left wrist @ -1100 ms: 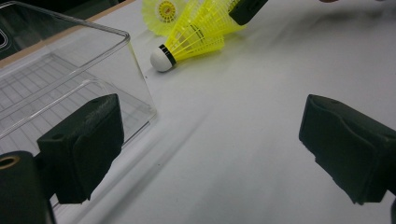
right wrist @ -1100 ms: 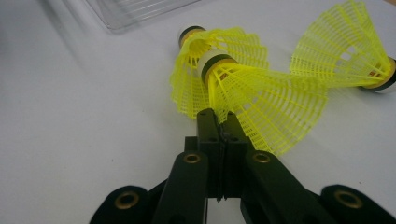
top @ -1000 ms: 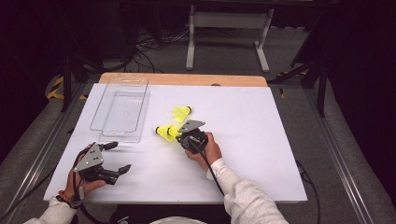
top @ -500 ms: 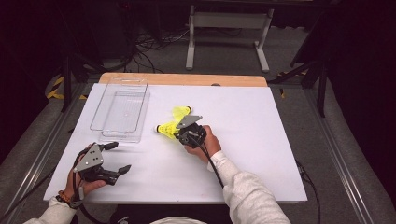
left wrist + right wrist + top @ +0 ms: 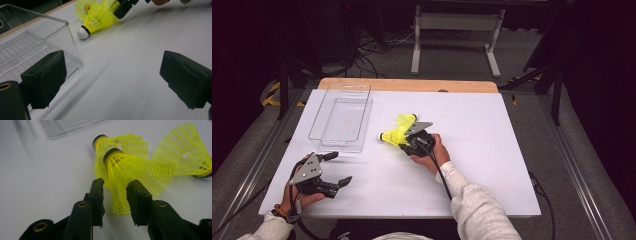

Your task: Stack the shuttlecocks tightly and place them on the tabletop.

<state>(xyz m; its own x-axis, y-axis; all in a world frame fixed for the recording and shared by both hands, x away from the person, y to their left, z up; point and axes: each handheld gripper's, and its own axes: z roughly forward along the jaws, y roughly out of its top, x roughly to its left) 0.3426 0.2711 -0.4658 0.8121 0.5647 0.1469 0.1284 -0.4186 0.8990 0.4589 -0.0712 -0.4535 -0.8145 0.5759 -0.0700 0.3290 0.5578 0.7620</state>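
Yellow plastic shuttlecocks lie mid-table. One shuttlecock (image 5: pixel 393 136) (image 5: pixel 96 21) (image 5: pixel 130 167) points its white cork left, and in the right gripper view a second cork (image 5: pixel 99 139) shows close behind it. Another shuttlecock (image 5: pixel 406 120) (image 5: pixel 183 152) lies just beyond. My right gripper (image 5: pixel 406 143) (image 5: pixel 115 195) (image 5: pixel 125 7) is open. Its jaws have just been opening, and the skirt's rim stands loose between them, with a gap at each pad. At the front left my left gripper (image 5: pixel 339 168) (image 5: pixel 115 80) rests open on the table with nothing between its jaws.
A clear plastic tray (image 5: pixel 343 117) (image 5: pixel 37 42) stands at the back left, its near corner just ahead of the left gripper. The white table (image 5: pixel 492 150) has free room to the right and at the front. A wooden strip (image 5: pixel 407 85) runs along the far edge.
The right hand and the shuttlecock at its jaws have edged slightly up the table. The left gripper has kept still.
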